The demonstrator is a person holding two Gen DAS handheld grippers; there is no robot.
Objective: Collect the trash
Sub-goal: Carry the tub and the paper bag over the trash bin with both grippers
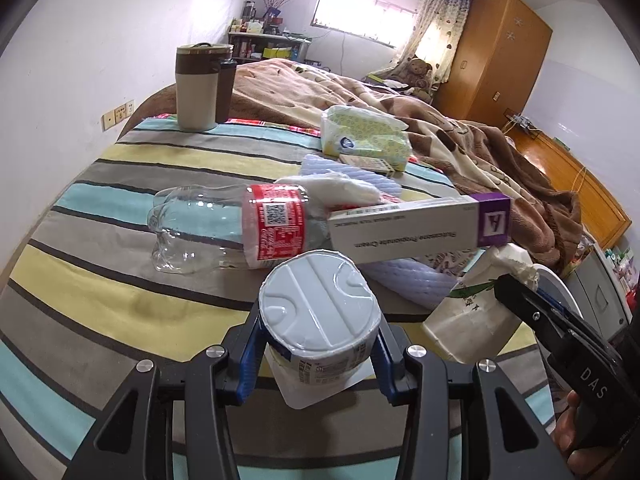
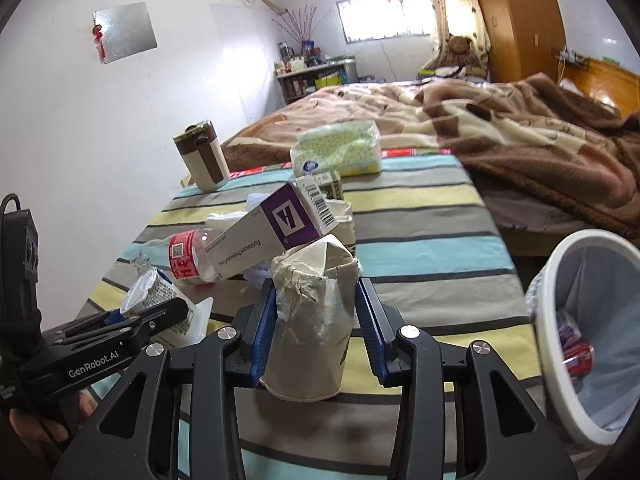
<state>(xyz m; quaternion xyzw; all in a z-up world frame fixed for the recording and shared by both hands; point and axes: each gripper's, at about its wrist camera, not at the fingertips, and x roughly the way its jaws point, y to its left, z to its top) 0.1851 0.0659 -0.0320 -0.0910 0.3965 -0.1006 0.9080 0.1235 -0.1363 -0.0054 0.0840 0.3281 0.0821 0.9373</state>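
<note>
The left gripper (image 1: 318, 356) is clamped across a foil-lidded white cup (image 1: 318, 320), its blue pads pressing the cup's sides just under the lid. The right gripper (image 2: 316, 332) is pinching a crumpled paper cup (image 2: 312, 320), which stands upright between the pads with its torn rim uppermost. Both items appear lifted slightly clear of the striped counter (image 2: 420, 248).

The relation that governs the coming move is the white trash bin (image 2: 560, 280). It stands off the counter's right edge, lined with a bag and already holding a red can (image 2: 578, 358). The bin lies to the right of the right gripper and near it; the left gripper is farther off, on the opposite side. By this reading the right hand is better placed to deposit first, and no object stands between it and the bin mouth.

Ahead of both grippers, trash remains on the counter: an empty clear bottle (image 1: 228, 228) lies on its side, long axis running left to right, and a long cream carton (image 1: 420, 226) leans across its neck end. A tissue pack (image 1: 364, 136) and a brown-and-white tumbler (image 1: 200, 88) stand farther back, well apart.
</note>
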